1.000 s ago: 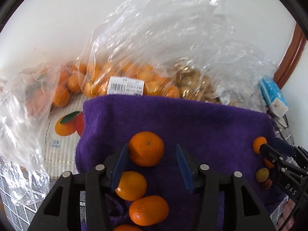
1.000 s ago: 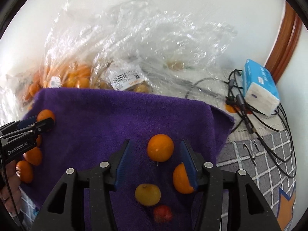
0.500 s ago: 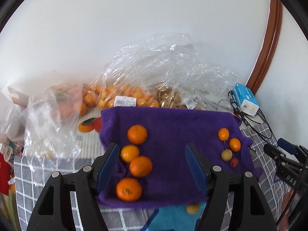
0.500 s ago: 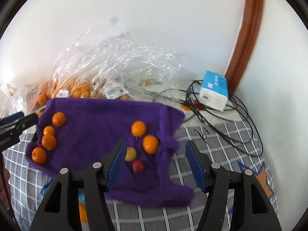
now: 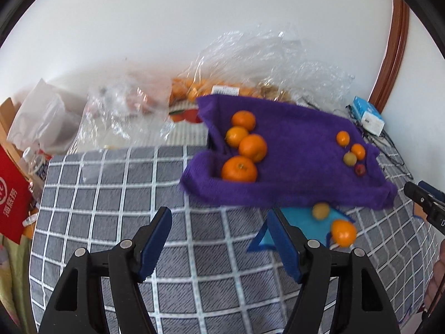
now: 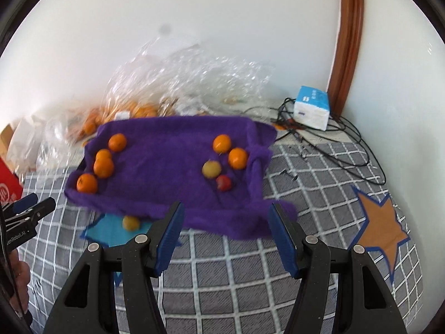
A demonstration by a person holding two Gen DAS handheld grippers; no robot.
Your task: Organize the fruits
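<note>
A purple towel [image 5: 292,150] [image 6: 172,167] lies on the grey checked cloth. Several oranges [image 5: 252,148] [image 6: 103,167] sit in a line on its left side. Two small oranges [image 5: 358,151] [image 6: 237,158], a yellow fruit [image 6: 211,169] and a red fruit [image 6: 224,183] sit on its right side. In front of the towel, a yellow fruit [image 5: 320,211] [image 6: 131,222] and an orange [image 5: 343,232] lie on a blue patch. My left gripper [image 5: 219,239] is open and empty, short of the towel's left corner. My right gripper [image 6: 225,236] is open and empty over the towel's near edge.
Clear plastic bags [image 5: 250,64] holding oranges lie behind the towel against the white wall. A blue-white tissue pack [image 6: 311,108] and black cables [image 6: 333,144] sit at the back right by a wooden door frame [image 6: 347,41]. A red box [image 5: 12,208] and a bottle [image 5: 36,161] stand at the left.
Both grippers have drawn back and up from the towel, leaving the oranges that lay between their fingers on it. Their jaws stand wider. More of the checked cloth shows.
</note>
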